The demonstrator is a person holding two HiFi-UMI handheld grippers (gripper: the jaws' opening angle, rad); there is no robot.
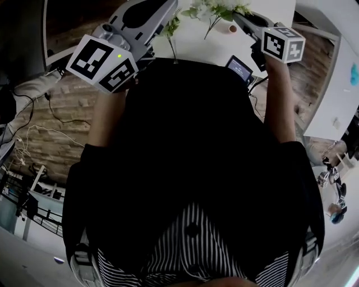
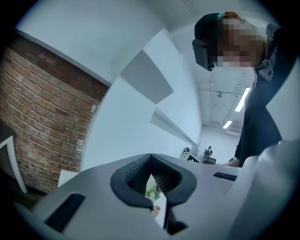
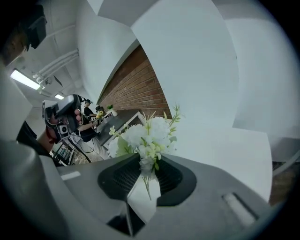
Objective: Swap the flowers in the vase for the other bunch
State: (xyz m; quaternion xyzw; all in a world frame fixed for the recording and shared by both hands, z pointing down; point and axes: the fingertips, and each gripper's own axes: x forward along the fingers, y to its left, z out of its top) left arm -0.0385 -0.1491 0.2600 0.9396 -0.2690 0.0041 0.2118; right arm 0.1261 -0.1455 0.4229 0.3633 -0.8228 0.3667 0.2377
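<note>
My right gripper (image 1: 236, 17) reaches over the white table (image 1: 190, 47) at the top of the head view. A bunch of white flowers (image 1: 216, 7) with green leaves sits at its tip. In the right gripper view the bunch (image 3: 140, 136) stands across the right gripper (image 3: 146, 161), which is shut on it, a thin stem running down through the gap. My left gripper (image 1: 168, 11) is at the upper left, above a leafy green stem (image 1: 172, 39). The left gripper (image 2: 151, 161) has its jaws nearly together, with a bit of green in the slit. No vase is clearly in view.
A small pinkish round thing (image 1: 231, 28) lies on the table near the right gripper. A small device with a lit screen (image 1: 240, 68) sits at the table's near edge. The person's dark torso fills the middle of the head view. Cables (image 1: 33, 134) trail over the wooden floor at left.
</note>
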